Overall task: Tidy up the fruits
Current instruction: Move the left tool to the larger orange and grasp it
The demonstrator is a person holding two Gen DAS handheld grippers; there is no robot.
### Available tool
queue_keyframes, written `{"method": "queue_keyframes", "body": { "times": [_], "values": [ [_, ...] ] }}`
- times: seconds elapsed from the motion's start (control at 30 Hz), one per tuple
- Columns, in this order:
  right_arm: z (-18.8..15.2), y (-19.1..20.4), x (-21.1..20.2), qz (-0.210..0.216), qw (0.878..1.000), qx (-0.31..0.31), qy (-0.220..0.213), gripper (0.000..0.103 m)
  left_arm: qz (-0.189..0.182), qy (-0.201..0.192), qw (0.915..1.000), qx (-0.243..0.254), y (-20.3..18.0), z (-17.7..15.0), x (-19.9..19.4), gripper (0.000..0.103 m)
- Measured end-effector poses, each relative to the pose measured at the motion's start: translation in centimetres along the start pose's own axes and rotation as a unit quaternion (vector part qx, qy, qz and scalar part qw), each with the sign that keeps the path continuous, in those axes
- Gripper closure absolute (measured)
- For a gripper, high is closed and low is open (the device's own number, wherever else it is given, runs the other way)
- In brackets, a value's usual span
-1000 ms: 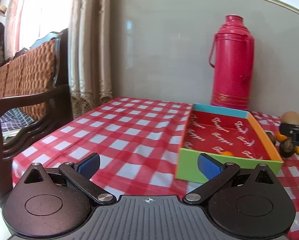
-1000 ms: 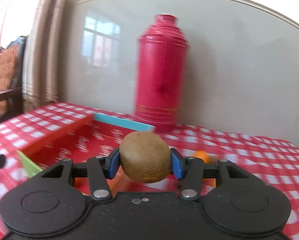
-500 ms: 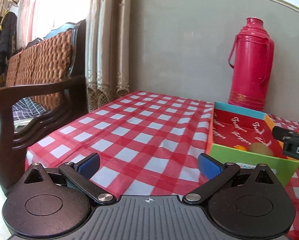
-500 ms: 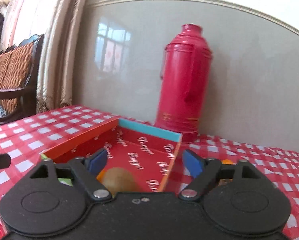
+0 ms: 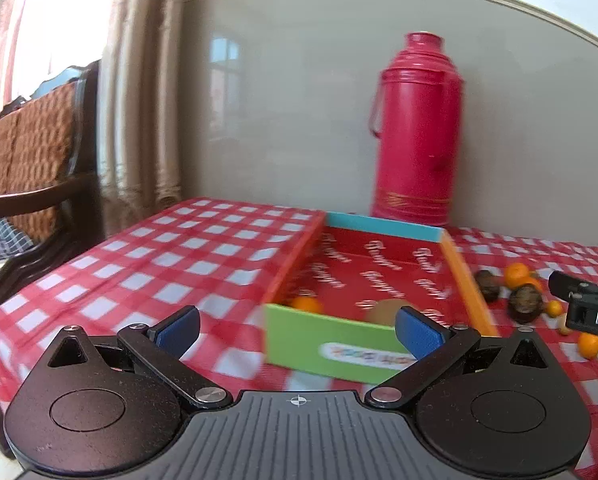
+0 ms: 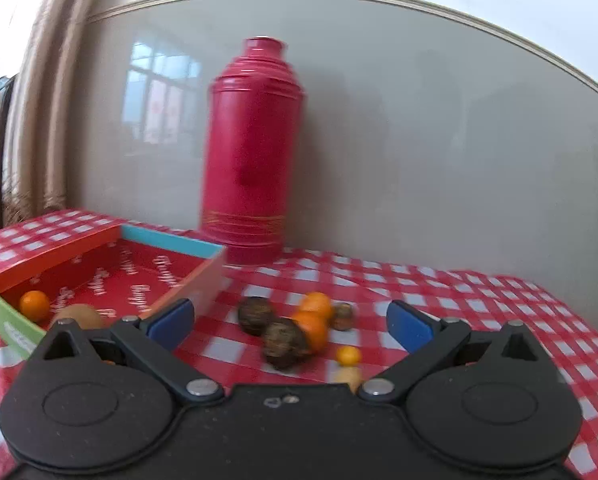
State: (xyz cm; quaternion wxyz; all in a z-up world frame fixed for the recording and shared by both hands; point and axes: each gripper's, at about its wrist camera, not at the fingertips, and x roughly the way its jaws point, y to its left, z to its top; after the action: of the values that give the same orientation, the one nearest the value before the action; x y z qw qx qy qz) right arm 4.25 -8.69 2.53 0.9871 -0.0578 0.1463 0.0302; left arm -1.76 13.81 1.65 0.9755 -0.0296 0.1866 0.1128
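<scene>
A cardboard box (image 5: pixel 331 344) with a green front wall and red floor lies on the checked tablecloth. In it are a small orange (image 5: pixel 306 304) and a brown kiwi (image 5: pixel 383 312). My left gripper (image 5: pixel 297 328) hovers open and empty just in front of the box. My right gripper (image 6: pixel 291 325) is to the right of the box (image 6: pixel 171 240), its jaws opening wide with nothing between them. Ahead of it lie loose fruits: two dark brown ones (image 6: pixel 255 315), two oranges (image 6: pixel 317 306) and a tiny orange (image 6: pixel 347 355). The kiwi (image 6: pixel 79 316) and orange (image 6: pixel 35 305) show in the box at left.
A tall red thermos (image 6: pixel 251 160) stands against the grey wall behind the box. A dark wooden chair (image 5: pixel 31 160) and a curtain (image 5: pixel 147 100) are off the table's left edge. Checked cloth lies bare left of the box.
The right gripper opened and let the kiwi go into the box, then swung right toward the loose fruits. The left gripper's view swung left, then back toward the box.
</scene>
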Motion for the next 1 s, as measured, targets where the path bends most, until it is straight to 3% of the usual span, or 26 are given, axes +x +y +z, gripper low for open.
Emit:
{"method": "queue_keyframes", "body": {
  "times": [0.23, 1.0],
  "values": [
    [-0.6, -4.7, -0.3, -0.031, 0.998, 0.056, 0.009, 0.006, -0.030, -0.003, 0.9993, 0.024, -4.0, -0.1, -0.3, 0.000],
    [-3.1, -15.4, -2.9, -0.122, 0.987, 0.101, 0.029, 0.006, -0.110, 0.011, 0.9916, 0.067, -14.6, -1.0, -0.5, 0.000]
  ]
}}
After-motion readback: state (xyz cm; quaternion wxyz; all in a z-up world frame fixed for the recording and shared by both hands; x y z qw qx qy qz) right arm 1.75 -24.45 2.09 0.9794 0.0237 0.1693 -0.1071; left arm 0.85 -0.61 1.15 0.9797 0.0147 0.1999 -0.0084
